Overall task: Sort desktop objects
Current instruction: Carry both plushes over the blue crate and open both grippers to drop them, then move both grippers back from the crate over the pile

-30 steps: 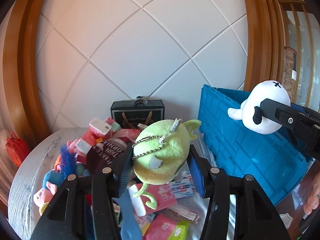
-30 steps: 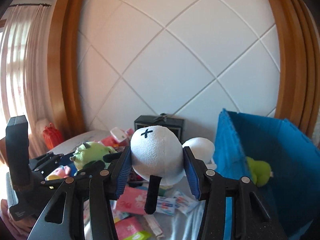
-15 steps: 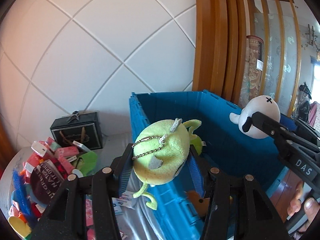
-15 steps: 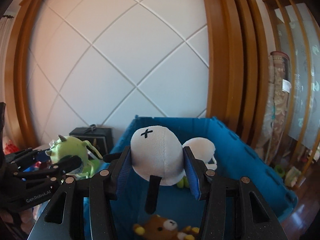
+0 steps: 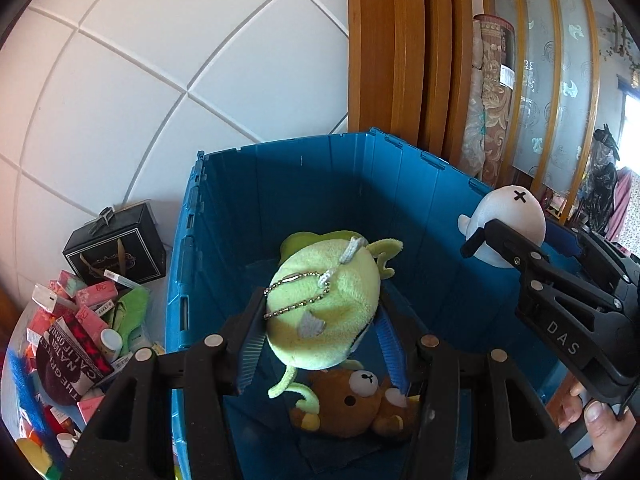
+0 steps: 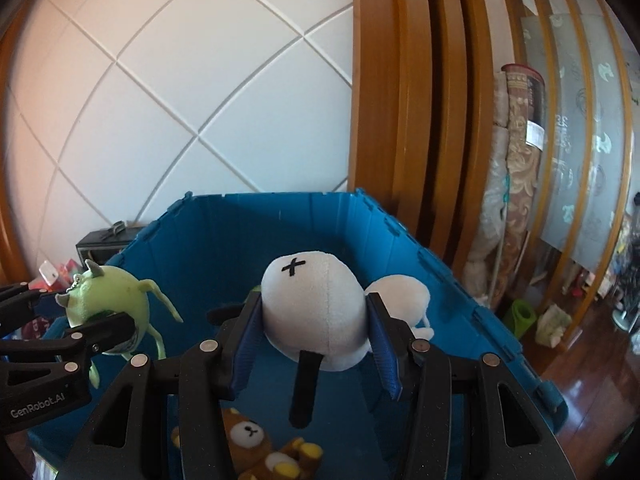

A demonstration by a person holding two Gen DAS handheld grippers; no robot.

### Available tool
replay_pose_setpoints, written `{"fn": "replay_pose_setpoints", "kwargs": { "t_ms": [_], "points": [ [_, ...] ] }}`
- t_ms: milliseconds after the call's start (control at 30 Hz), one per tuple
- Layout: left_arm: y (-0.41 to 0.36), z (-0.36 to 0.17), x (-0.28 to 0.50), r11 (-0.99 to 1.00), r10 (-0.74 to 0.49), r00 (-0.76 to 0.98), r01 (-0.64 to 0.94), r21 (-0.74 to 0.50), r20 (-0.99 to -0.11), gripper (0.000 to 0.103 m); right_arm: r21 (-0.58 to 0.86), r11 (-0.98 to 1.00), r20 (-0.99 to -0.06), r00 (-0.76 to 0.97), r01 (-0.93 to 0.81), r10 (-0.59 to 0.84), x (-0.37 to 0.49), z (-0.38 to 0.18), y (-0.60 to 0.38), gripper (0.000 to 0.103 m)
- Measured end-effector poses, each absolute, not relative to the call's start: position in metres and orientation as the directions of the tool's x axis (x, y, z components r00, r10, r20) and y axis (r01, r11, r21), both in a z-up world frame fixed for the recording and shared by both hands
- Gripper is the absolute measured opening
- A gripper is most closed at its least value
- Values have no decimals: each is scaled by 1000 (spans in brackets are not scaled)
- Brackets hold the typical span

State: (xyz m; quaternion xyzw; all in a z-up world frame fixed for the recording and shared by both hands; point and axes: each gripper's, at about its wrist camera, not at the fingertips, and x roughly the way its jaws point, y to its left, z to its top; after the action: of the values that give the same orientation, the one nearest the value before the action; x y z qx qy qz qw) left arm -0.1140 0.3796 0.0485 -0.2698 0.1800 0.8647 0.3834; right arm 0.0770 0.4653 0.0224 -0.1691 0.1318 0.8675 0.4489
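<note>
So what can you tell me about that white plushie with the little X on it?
The white plush toy is round and soft-looking, with a seam down its middle, a black stitched X near the top and a dangling black limb. A smaller white lobe sticks out beside it. The right gripper squeezes it between blue pads, holding it above the open blue crate, touching nothing else.

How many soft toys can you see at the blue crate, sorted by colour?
Green: 1, the green toy held in the left gripper.
White: 1, the white toy held in the right gripper.
Brown: 1, the brown bear lying in the blue crate.
Total: 3 soft toys.
</note>
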Motion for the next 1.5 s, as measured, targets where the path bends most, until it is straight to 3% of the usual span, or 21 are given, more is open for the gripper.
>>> {"fn": "replay_pose_setpoints", "kwargs": {
  "t_ms": [200, 467, 700, 933, 1067, 1500],
  "points": [
    [396, 56, -125, -643, 556, -517, -764, 58, -651, 52, 73, -568, -443, -536, -820, 718, 69, 26, 480, 50],
    [415, 39, -142, -695, 446, -548, -710, 111, -708, 52, 66, -579, -534, -519, -813, 668, 57, 21, 498, 51],
    [413, 36, -140, -696, 436, -550, -707, 120, -713, 61, 89, -559, -566, -503, -825, 653, 57, 16, 505, 51],
    [411, 35, -141, -697, 433, -549, -707, 121, -714, 70, -3, -556, -589, -448, -831, 672, 45, 14, 501, 53],
    [415, 35, -138, -687, 426, -556, -712, 145, -713, 70, -45, -540, -575, -421, -840, 701, 41, 16, 496, 87],
    [402, 38, -147, -732, 441, -562, -677, 83, -700, 70, 6, -503, -518, -433, -864, 738, 50, 22, 497, 95]
  ]
}}
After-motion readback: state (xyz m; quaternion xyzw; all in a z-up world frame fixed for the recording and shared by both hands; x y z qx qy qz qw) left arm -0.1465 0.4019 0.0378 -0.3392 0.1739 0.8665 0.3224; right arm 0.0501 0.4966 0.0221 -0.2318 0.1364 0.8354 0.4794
